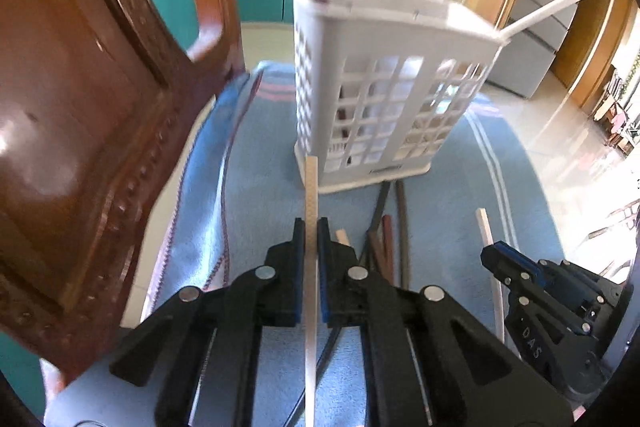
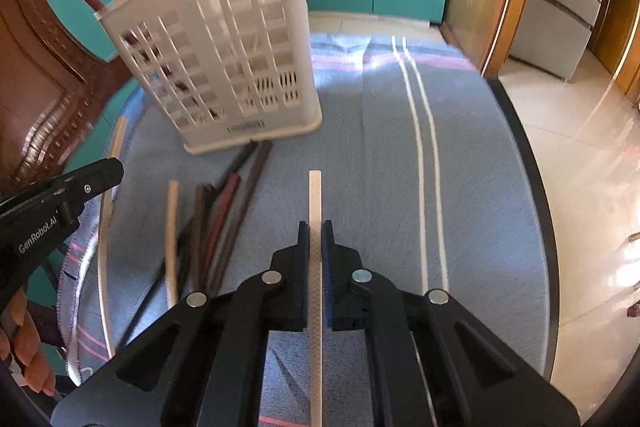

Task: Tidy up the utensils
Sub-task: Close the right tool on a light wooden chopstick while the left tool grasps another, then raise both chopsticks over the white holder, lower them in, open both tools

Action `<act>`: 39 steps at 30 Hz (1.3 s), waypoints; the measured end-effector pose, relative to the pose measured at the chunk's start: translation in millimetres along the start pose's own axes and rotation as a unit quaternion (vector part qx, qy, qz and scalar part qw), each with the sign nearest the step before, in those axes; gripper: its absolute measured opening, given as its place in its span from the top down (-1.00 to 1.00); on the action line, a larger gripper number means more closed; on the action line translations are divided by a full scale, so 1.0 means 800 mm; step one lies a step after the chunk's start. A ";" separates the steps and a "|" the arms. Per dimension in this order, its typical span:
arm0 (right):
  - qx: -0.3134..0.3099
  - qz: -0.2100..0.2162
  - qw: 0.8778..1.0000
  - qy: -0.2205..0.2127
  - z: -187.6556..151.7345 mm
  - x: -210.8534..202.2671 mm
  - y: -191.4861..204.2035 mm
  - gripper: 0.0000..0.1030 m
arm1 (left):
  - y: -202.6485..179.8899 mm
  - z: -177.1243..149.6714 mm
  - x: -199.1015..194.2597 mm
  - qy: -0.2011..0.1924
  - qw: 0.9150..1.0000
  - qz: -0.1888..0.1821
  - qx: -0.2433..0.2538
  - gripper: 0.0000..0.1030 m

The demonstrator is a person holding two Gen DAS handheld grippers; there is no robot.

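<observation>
Both grippers hold cargo: left gripper pinches a pale chopstick, right gripper is clamped on a white chopstick. White slotted holder stands ahead on the blue cloth, loose dark chopsticks lying at its base. My advice: lift high, tip each stick upright, clear the rim, then release.
</observation>
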State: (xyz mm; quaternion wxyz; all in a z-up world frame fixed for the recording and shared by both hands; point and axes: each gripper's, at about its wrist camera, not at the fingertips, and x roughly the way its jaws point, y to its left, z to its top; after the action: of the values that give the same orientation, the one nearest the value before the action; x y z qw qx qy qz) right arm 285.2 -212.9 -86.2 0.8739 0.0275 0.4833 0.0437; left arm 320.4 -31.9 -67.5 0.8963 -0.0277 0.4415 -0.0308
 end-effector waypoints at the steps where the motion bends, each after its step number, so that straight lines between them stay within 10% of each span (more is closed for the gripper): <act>1: -0.001 0.001 1.000 -0.008 0.002 -0.006 0.000 0.87 | -0.003 0.002 -0.005 -0.006 1.000 0.001 0.000 0.86; 14: 0.028 0.097 0.986 -0.132 0.032 -0.147 -0.024 0.87 | 0.002 0.043 -0.144 -0.139 0.987 -0.079 -0.002 0.87; 30: 0.040 0.120 0.946 -0.298 0.139 -0.280 -0.020 0.87 | 0.025 0.133 -0.281 -0.361 0.925 -0.098 -0.065 0.87; 39: 0.097 0.132 0.916 -0.366 0.167 -0.279 -0.037 0.87 | 0.020 0.173 -0.201 -0.332 0.939 -0.056 -0.068 0.87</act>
State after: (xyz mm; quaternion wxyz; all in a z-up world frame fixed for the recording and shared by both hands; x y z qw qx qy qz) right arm 282.0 -266.4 170.1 0.9691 0.1898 0.1233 0.0984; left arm 333.1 -0.4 142.5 0.9847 -0.1224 0.1174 -0.0400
